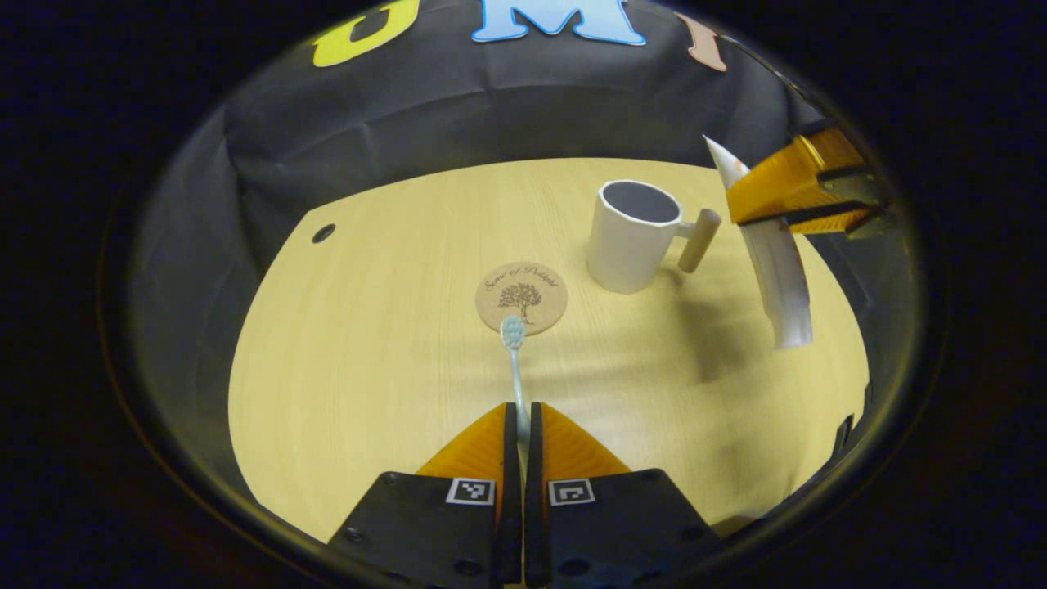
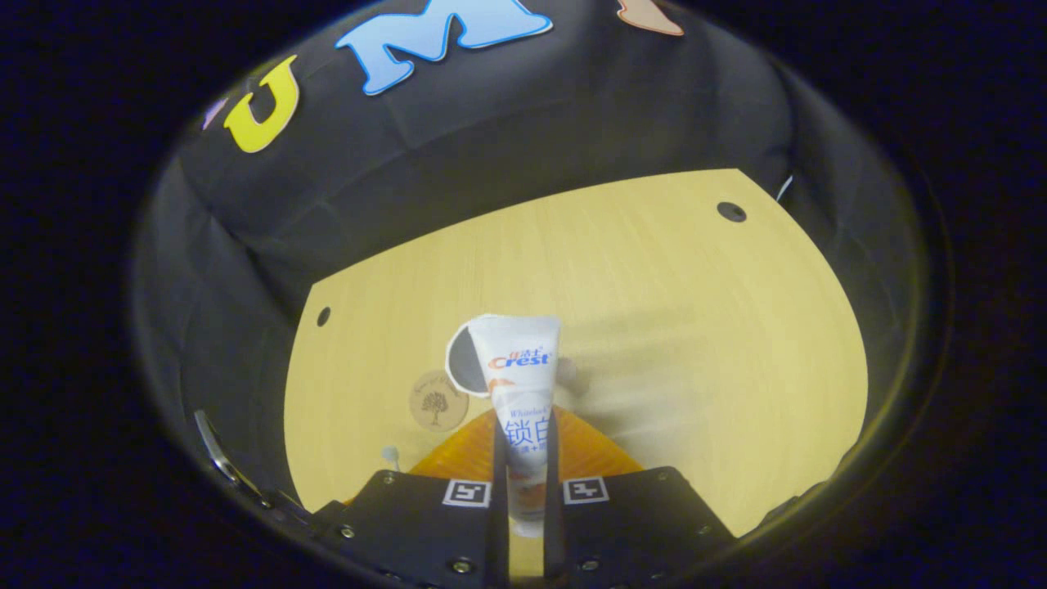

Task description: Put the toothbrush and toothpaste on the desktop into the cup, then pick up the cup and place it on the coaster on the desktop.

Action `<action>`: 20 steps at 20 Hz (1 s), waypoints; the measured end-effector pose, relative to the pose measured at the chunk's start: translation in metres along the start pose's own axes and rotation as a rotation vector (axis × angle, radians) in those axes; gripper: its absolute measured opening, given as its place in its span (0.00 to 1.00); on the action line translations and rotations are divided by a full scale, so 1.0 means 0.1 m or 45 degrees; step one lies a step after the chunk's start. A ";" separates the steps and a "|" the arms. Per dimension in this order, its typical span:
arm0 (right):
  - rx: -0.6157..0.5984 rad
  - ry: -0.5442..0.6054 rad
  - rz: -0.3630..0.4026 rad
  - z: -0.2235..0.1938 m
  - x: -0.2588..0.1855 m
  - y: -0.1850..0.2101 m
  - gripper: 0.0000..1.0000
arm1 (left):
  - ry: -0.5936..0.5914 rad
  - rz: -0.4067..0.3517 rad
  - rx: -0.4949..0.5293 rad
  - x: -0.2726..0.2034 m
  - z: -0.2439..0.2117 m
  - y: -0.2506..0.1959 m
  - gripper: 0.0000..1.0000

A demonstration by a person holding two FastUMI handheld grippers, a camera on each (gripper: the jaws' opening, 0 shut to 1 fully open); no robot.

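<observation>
1. Toothpaste [image 1: 773, 270] is hanging cap-down in the right gripper [image 1: 789, 196], pinched across its width, just beside the cup [image 1: 630, 237] near the table's [image 1: 368, 368] far edge.
2. Left gripper [image 1: 521, 417] is pinching the toothbrush [image 1: 514, 360], head pointing toward the coaster [image 1: 521, 296].

The left tool [image 1: 521, 417] hangs over the near edge of the counter, aimed toward the far side, its two orange fingers [image 1: 478, 446] pressed almost together around the thin handle of the toothbrush [image 1: 515, 360], which juts out ahead of it. The right tool [image 1: 797, 196], seen from the left gripper view at the far right, sits lifted above the counter and grips the toothpaste [image 1: 777, 262] across its middle. In its own view, the right tool [image 2: 523, 442] has both fingers clamped on the tube's sides.
</observation>
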State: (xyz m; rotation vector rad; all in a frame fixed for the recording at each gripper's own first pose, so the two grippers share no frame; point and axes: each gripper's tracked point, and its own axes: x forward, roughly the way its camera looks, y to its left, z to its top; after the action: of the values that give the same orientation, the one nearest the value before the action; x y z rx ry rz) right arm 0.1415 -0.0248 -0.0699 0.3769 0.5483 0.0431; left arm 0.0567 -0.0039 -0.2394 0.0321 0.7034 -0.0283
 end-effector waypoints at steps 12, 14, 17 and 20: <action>0.195 -0.249 0.112 0.83 0.09 0.25 0.17 | -0.007 0.031 -0.056 -0.10 -0.03 0.20 0.10; 0.237 -0.312 0.110 0.98 0.14 0.25 0.17 | -0.003 0.038 -0.060 -0.16 -0.10 0.26 0.10; 0.283 -0.359 0.104 1.11 0.24 0.25 0.17 | 0.005 0.050 -0.069 -0.20 -0.11 0.32 0.10; 0.290 -0.375 0.087 1.14 0.39 0.27 0.17 | 0.011 0.063 -0.082 -0.39 -0.20 0.32 0.10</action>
State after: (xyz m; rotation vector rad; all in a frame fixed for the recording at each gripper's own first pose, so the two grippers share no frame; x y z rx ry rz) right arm 0.2355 -0.0327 0.0100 0.6129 0.2485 -0.0097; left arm 0.0155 0.0299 -0.2287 -0.0118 0.7118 0.0418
